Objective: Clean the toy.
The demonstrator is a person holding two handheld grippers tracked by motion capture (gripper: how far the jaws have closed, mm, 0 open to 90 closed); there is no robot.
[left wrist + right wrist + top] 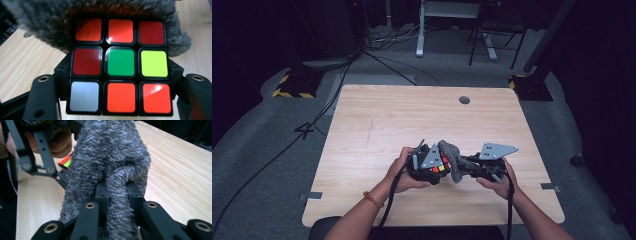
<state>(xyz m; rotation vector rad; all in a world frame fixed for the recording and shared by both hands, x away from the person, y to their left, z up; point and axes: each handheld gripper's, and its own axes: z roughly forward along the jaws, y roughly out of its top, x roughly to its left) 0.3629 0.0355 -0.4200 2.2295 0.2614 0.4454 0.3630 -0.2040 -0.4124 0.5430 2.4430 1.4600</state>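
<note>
My left gripper (436, 170) is shut on a scrambled Rubik's cube (120, 66), whose near face shows red, orange, green, yellow and white stickers between the black jaws. A fuzzy grey cloth (112, 162) is pinched in my right gripper (116, 192), bunched between its jaws. The cloth (47, 25) lies against the far side and top of the cube. In the high view the two grippers meet near the table's front middle, with the cloth (452, 159) arching between them and the right gripper (467, 167) just to its right. The cube (441, 166) shows as small coloured squares.
The light wooden table (412, 115) has a round cable hole (464, 100) near its far edge. Dark floor with cables surrounds it, and a white desk leg (420, 30) and chair stand beyond. Yellow-black weighted bases (294, 85) sit by the far corners.
</note>
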